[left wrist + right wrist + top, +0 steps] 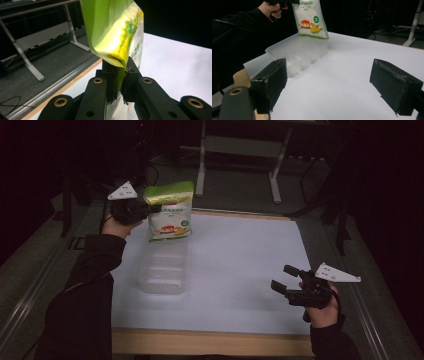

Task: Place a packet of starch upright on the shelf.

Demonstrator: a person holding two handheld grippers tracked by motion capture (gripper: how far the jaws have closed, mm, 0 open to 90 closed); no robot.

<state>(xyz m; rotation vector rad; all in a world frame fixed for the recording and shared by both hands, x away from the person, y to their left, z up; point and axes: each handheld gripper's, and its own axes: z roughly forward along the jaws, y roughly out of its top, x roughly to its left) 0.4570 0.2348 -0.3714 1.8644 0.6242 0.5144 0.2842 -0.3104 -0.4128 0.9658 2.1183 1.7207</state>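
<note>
A green-and-white food bag [170,212] with a corn picture hangs in the air over the far end of a clear plastic box [162,267]. My left gripper [150,210] is shut on the bag's side near its top, and in the left gripper view the green bag [117,37] rises from between the pinched jaws of that gripper [119,82]. From the right gripper view the bag [310,18] dangles just above the box [298,53]. My right gripper [285,277] stands open above the table's right side, its pads [270,80] wide apart with nothing between them.
A white sheet [235,265] covers the table, whose wooden front edge [210,342] runs along the bottom. A metal table frame [240,155] stands on the dark floor beyond the far edge.
</note>
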